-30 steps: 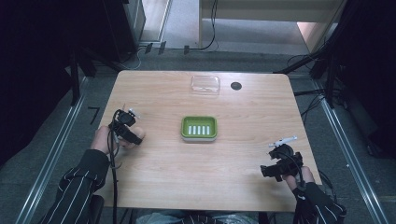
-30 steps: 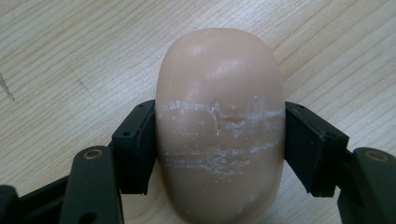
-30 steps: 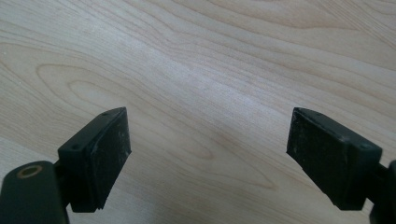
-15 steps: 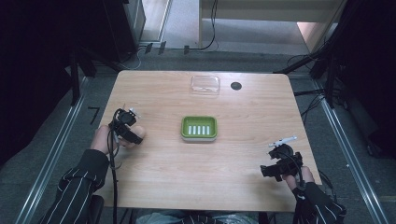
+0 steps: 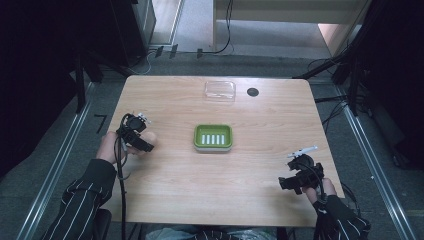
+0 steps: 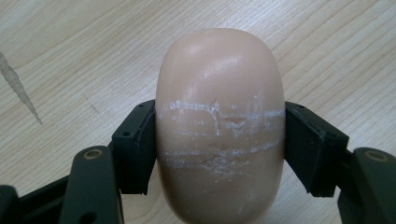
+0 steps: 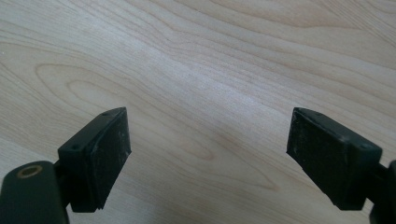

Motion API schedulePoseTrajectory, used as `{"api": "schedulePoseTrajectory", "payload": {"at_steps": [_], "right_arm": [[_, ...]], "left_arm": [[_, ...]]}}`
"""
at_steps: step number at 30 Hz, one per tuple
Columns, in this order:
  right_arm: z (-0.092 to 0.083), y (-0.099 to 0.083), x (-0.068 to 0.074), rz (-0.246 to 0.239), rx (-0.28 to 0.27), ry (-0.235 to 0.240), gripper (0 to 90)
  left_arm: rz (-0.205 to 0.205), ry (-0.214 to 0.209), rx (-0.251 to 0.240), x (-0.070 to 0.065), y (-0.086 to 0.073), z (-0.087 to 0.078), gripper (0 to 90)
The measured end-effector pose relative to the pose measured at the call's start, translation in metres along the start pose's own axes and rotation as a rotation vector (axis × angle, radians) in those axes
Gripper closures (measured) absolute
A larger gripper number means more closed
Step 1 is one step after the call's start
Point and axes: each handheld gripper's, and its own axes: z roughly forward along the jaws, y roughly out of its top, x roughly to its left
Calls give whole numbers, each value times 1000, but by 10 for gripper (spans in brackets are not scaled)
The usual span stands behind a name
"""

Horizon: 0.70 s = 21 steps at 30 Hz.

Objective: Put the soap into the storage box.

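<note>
The left gripper (image 5: 142,140) is closed on a peach-coloured bar of soap (image 6: 220,126). In the left gripper view, both black pads press against the long sides of the bar, one on each flank, and the bar stands out beyond them over the wooden table (image 6: 56,42). White scuff lines cross the bar's upper face at the level of the pads. Whether the bar's underside touches the table cannot be told.

Landmark: the green soap dish (image 5: 213,137), which sits near the middle of the table (image 5: 215,195) and has a row of white slots in its floor.

- Soap bar (image 5: 148,138): to the left of the green soap dish, well apart from it, at the tip of the left gripper near the table's left edge.
- Right gripper (image 5: 290,181): to the right of the green soap dish and nearer the person, well apart from it, close to the table's front right corner. Its jaws stand wide apart with nothing between them; the right gripper view shows bare wood (image 7: 201,93) between the two pads.
- Clear plastic lid or tray (image 5: 220,91): beyond the green soap dish, near the far edge.
- Small black round disc (image 5: 253,92): just right of the clear piece.
</note>
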Motion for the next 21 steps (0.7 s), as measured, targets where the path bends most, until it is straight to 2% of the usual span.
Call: {"api": "schedulePoseTrajectory", "payload": {"at_steps": [6,13,21], "right_arm": [[0,0,0,2,0,-4,142],[0,0,1,0,-2,-5,142],[0,1,0,2,2,-5,142]], "left_arm": [[9,4,3,1,1,-1,335],[-12,9,-2,8,8,3,334],[8,2,-14,7,15,0,335]]}}
